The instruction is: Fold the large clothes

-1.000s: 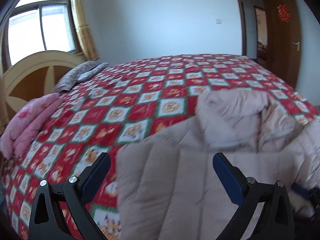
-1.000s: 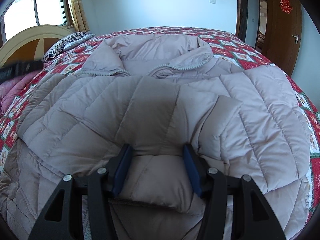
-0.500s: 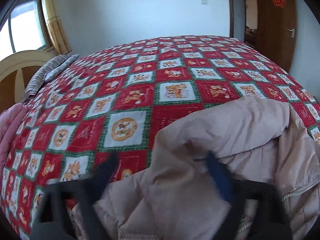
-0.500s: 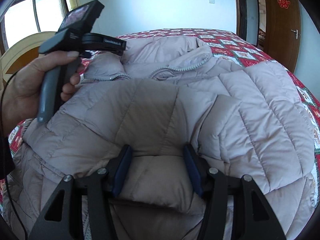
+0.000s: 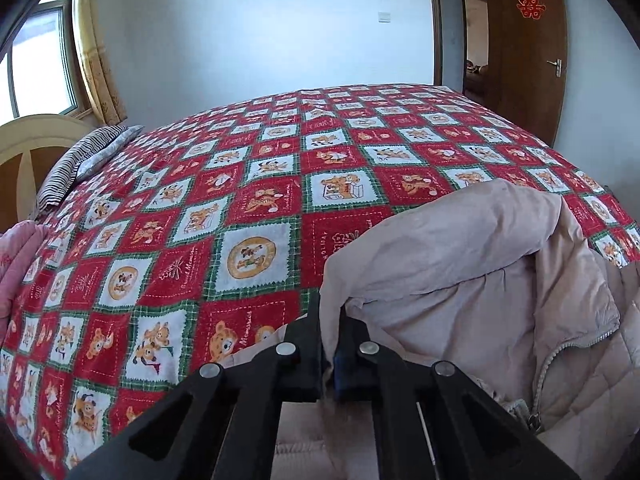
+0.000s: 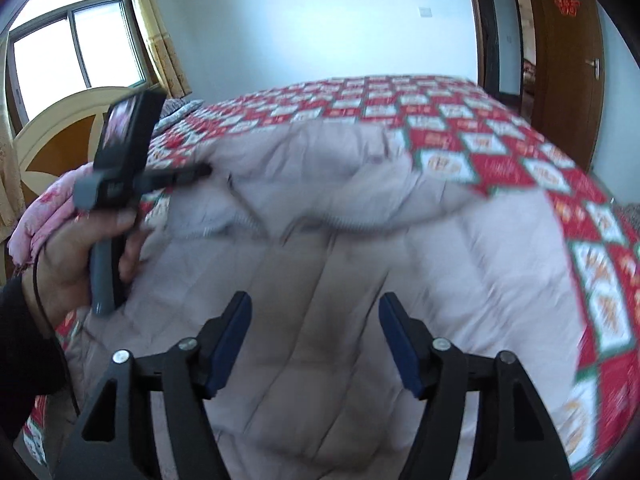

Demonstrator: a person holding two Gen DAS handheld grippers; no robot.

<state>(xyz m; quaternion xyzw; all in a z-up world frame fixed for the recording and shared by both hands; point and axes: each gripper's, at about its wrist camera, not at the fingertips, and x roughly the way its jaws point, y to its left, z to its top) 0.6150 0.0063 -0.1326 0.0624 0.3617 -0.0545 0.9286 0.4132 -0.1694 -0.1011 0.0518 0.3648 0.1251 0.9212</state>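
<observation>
Pinching the jacket's edge, my left gripper has clamped together on a fold at six o'clock. My right gripper has just been widening, jaws apart above the quilting. Bare bedspread stretches toward twelve.
</observation>
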